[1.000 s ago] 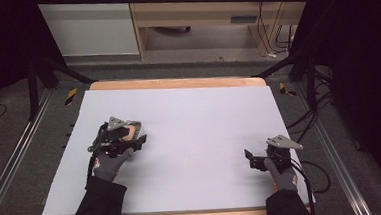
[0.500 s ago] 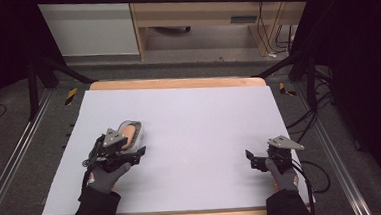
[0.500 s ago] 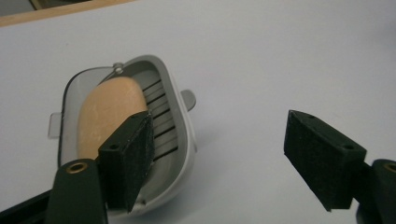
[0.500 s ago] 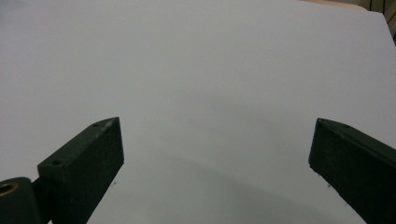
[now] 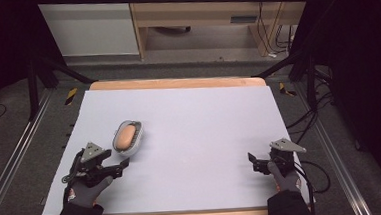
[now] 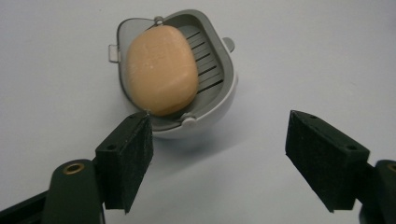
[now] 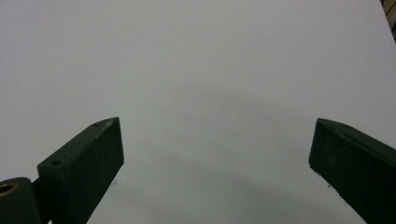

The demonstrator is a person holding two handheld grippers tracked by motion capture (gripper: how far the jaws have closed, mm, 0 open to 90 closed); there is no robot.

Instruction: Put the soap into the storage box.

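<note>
We see a grey soap dish (image 5: 128, 138) lying on the left part of the white table (image 5: 204, 116), with an orange bar of soap (image 5: 125, 136) resting inside it. In the left gripper view the soap dish (image 6: 205, 70) shows a slatted floor and a hinged lid behind the soap (image 6: 161, 70), and the bar sits tilted across the slats, covering most of them. Our left gripper (image 5: 114, 168) sits just beside the dish on its near side, apart from it, jaws spread wide and holding nothing; in the left gripper view (image 6: 219, 158) the tip of one jaw lines up with the dish's near rim, though we cannot tell whether it touches. A gloved hand (image 5: 86, 189) carries this gripper from the table's front left edge. Our right gripper (image 5: 254, 162) rests low over the front right part of the table, well apart from the dish; its own view (image 7: 217, 158) shows both jaws spread wide over bare white surface, gripping nothing
</note>
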